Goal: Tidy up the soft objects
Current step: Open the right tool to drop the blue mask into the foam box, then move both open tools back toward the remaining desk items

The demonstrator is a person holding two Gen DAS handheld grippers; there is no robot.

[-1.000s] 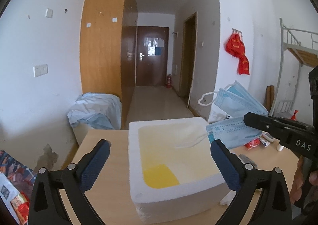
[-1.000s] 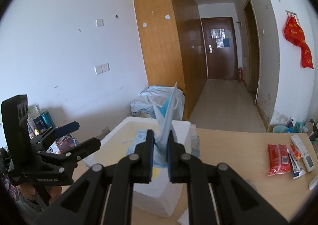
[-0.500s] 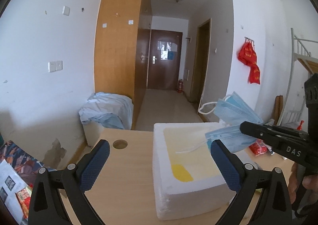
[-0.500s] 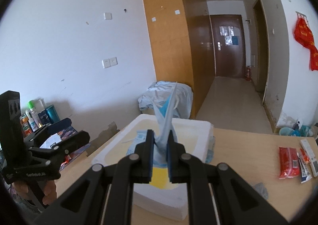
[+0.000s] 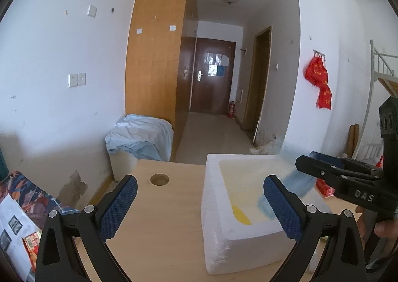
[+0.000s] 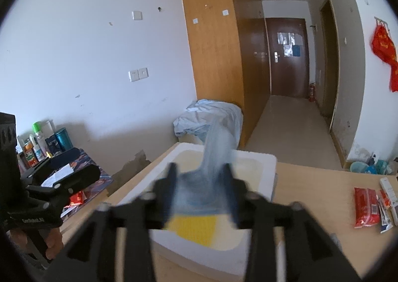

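Observation:
A white foam box (image 5: 223, 232) stands on the wooden table, with a yellow flat piece (image 5: 241, 213) on its floor. My right gripper (image 6: 200, 177) hovers over the near side of the box (image 6: 258, 157), and its jaws are opening. Blue face masks (image 6: 214, 147) show as a blur between the parted fingers, free of the pads. In the left wrist view the same masks (image 5: 296, 182) smear downward into the box below the right gripper (image 5: 302, 162). My left gripper (image 5: 199, 190) is open and bare, left of the box above the table.
A round hole (image 5: 159, 179) pierces the tabletop left of the box. Red packets (image 6: 365, 207) and small tubes lie on the table to the right. A bundle under a pale blue sheet (image 5: 141, 137) sits past the table's far edge. Bottles (image 6: 39, 142) crowd the left.
The right jaws were shut on the blue masks and now stand apart, with the masks slipping down, blurred, toward the box. The left gripper has drifted left, so the box sits further right in its view.

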